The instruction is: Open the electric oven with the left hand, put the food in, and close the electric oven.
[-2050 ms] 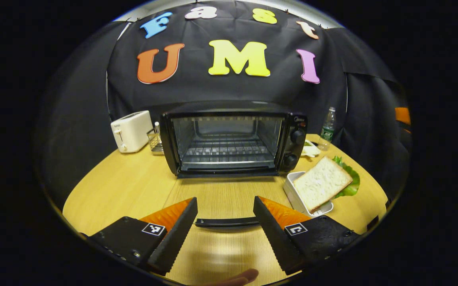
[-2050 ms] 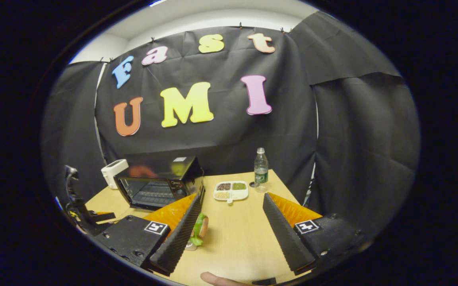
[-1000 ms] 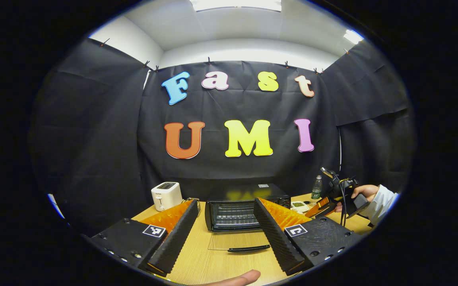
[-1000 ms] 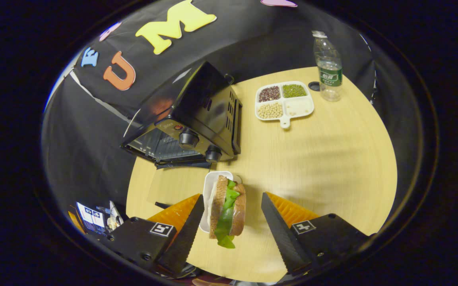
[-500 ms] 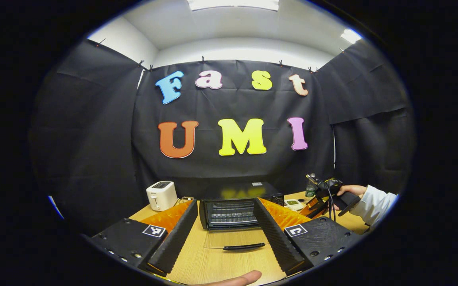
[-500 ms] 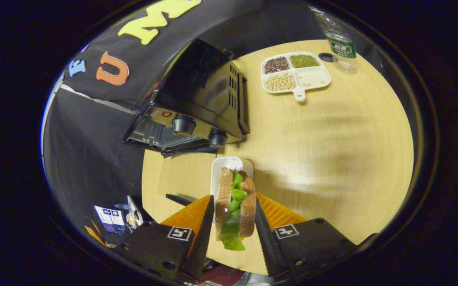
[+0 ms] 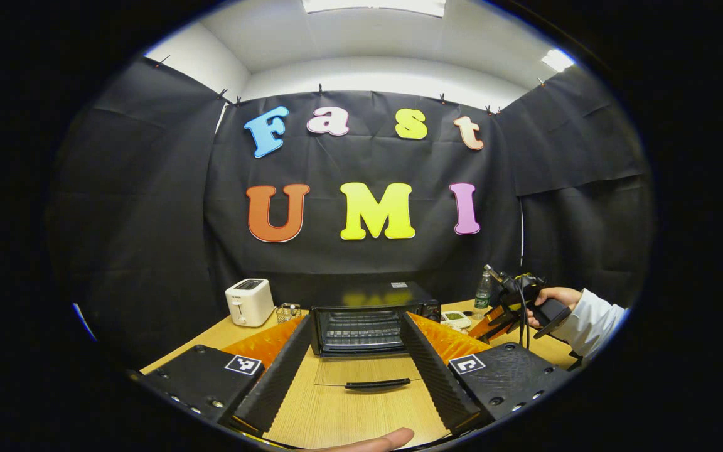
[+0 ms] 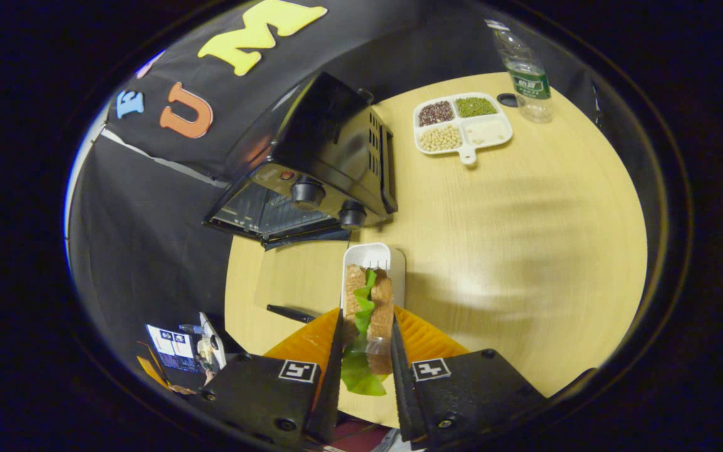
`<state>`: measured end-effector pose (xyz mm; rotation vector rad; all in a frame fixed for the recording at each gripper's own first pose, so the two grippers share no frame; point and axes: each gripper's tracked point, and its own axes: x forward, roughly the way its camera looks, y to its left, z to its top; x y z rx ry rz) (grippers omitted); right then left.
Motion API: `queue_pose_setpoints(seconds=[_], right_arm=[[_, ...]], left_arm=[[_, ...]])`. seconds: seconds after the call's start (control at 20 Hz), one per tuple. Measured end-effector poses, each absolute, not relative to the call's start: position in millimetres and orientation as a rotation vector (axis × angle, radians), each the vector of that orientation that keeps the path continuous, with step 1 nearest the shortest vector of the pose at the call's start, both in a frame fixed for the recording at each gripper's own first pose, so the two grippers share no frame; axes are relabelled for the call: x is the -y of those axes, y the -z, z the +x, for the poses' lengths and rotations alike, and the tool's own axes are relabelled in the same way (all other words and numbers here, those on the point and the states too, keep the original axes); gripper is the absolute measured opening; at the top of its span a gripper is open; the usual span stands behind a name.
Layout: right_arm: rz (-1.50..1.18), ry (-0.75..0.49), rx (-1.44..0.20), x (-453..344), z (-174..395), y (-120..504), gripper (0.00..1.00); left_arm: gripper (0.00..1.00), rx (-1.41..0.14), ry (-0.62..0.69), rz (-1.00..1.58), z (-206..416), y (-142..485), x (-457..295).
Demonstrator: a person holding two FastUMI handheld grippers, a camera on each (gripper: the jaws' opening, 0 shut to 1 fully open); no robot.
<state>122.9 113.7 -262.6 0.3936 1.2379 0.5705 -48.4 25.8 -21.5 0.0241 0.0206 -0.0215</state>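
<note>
1. The sandwich (image 8: 368, 314), two bread slices with green lettuce between them, stood on edge over the white tray (image 8: 374, 257), which lay on the table (image 8: 524, 251) just in front of the electric oven (image 8: 324, 169).
2. The right gripper (image 8: 364, 370) had its jaws closed narrowly on the sandwich, one finger pressing each bread slice, lettuce hanging out below between them.
3. The electric oven stood toward the back of the table, its glass door (image 7: 364, 370) folded down flat on the table with the black handle (image 7: 377, 383) at the near side; the wire rack inside was bare.
4. The left gripper (image 7: 352, 370) was held back from the oven, above the near edge of the table, its jaws spread wide and holding nothing, the lowered door showing between them.
5. In the left gripper view a hand (image 7: 556, 295) in a white sleeve held the right gripper to the oven's right.
6. A divided dish of beans (image 8: 462, 129) and a water bottle (image 8: 521, 72) sat toward the far edge of the table, beyond the oven's right side.
7. A white toaster (image 7: 248, 301) stood at the oven's left.
</note>
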Motion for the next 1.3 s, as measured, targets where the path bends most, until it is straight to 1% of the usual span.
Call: queue_pose_setpoints(seconds=[0.15,0.2,0.25,0.55,0.8,1.0,1.15,1.3], right_arm=[[0.460,-0.560,-1.190,-117,109,247,0.39],[0.500,-0.557,-1.174,-120,103,243,0.43],[0.542,-0.555,-1.157,-124,97,239,0.39],[0.713,-0.512,-0.968,-158,75,223,0.39],[0.871,-0.548,-0.859,-218,60,219,0.39],[1.003,-0.518,-0.728,-264,75,221,0.39],[1.114,-0.440,-0.644,-289,95,232,0.39],[1.189,-0.369,-0.507,-308,122,234,0.39]], left_arm=[[0.93,-0.015,0.033,0.013,-54,22,-27],[0.93,-0.009,0.037,0.005,-57,21,-27],[0.93,-0.005,0.043,-0.003,-59,21,-28],[0.93,0.006,0.051,-0.013,-70,23,-40],[0.93,0.004,0.040,-0.033,-73,28,-54],[0.93,-0.006,0.022,-0.037,-74,36,-68],[0.93,-0.019,0.013,-0.042,-72,44,-77],[0.93,-0.018,-0.001,-0.030,-71,41,-90]])
